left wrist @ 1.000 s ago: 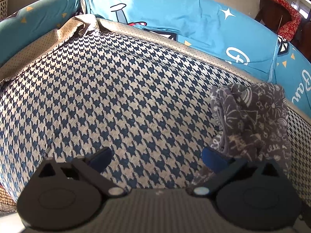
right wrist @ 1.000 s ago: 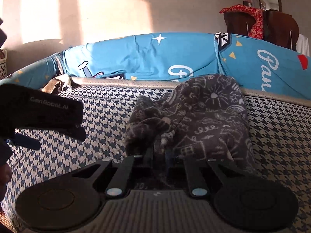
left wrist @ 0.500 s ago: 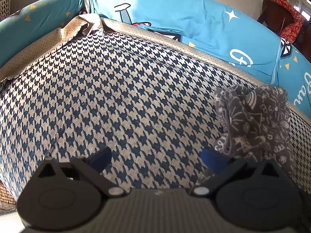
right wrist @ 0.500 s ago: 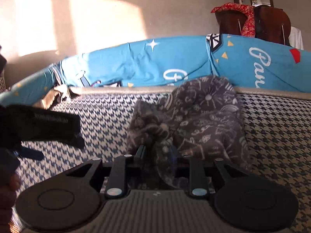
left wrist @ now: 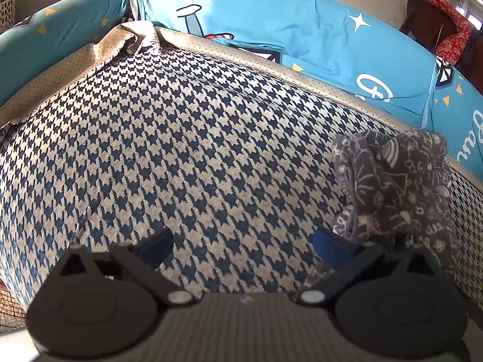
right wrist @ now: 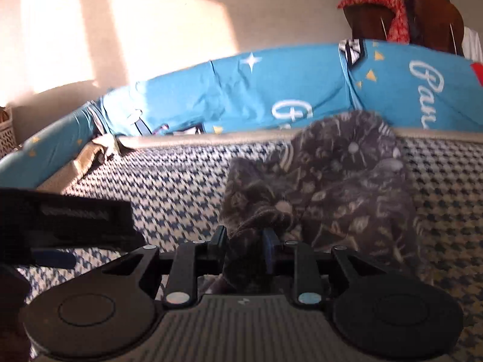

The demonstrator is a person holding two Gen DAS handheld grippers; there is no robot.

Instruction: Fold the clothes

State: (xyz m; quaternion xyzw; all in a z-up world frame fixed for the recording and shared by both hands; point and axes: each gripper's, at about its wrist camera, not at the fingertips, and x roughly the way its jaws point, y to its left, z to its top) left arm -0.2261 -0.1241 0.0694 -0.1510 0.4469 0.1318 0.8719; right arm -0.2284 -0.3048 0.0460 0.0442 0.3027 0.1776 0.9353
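Observation:
A dark grey garment with a white doodle print point(right wrist: 338, 187) hangs bunched above the houndstooth bed cover point(right wrist: 181, 187). My right gripper point(right wrist: 245, 241) is shut on the garment's lower edge, and cloth fills the gap between its jaws. In the left wrist view the same garment point(left wrist: 395, 187) hangs at the right, just beyond the blue right fingertip point(left wrist: 329, 246). My left gripper point(left wrist: 243, 246) is open over the bed cover point(left wrist: 181, 157) with nothing between its fingers. The left gripper's black body point(right wrist: 63, 220) shows at the left of the right wrist view.
A blue cartoon-print cushion point(left wrist: 271, 21) runs along the far side of the bed point(right wrist: 271, 90). A beige dotted sheet edge point(left wrist: 90, 57) lies rumpled at the far left corner. A dark wooden chair with a red cloth point(right wrist: 401, 15) stands behind. A white basket point(left wrist: 7, 9) sits far left.
My right gripper has lifted the garment higher off the bed cover, and the view blurs with motion. The left gripper has stayed open in nearly the same place.

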